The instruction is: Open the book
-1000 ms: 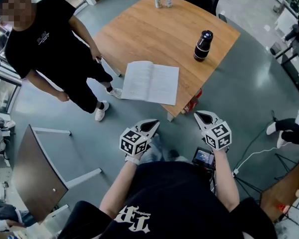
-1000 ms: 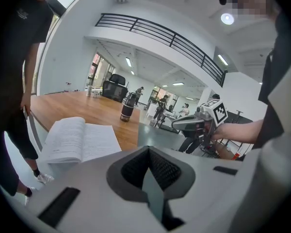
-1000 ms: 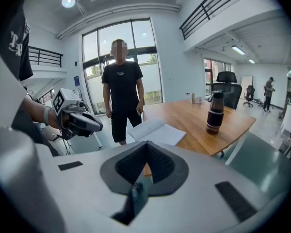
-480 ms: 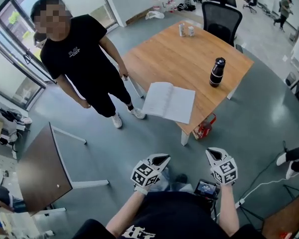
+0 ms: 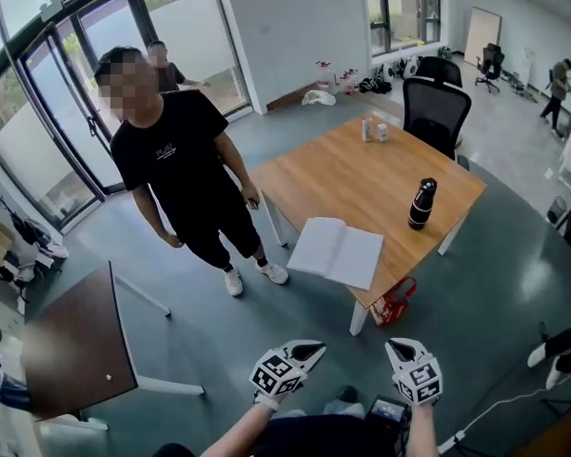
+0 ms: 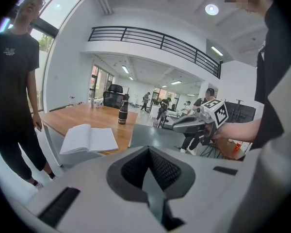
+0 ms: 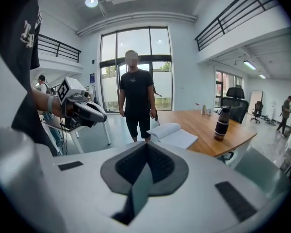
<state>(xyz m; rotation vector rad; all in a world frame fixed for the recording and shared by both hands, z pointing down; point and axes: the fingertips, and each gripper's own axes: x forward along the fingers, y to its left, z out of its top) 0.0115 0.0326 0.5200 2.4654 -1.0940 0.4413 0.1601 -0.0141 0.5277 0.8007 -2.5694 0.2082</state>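
Lying open, the book (image 5: 337, 251) shares the table (image 5: 362, 174) with a capped bottle (image 5: 421, 204).

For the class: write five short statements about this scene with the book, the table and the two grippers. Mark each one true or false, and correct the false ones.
1. The book lies open on the wooden table. True.
2. The left gripper is clamped on the book. False: it is held well short of the table, with its fingers together on nothing.
3. A dark bottle stands upright on the table. True.
4. The right gripper rests on the tabletop. False: it is held off the table, close to the person's body, and is shut.
5. The person in black sits in the office chair. False: the person stands beside the table, away from the chair.
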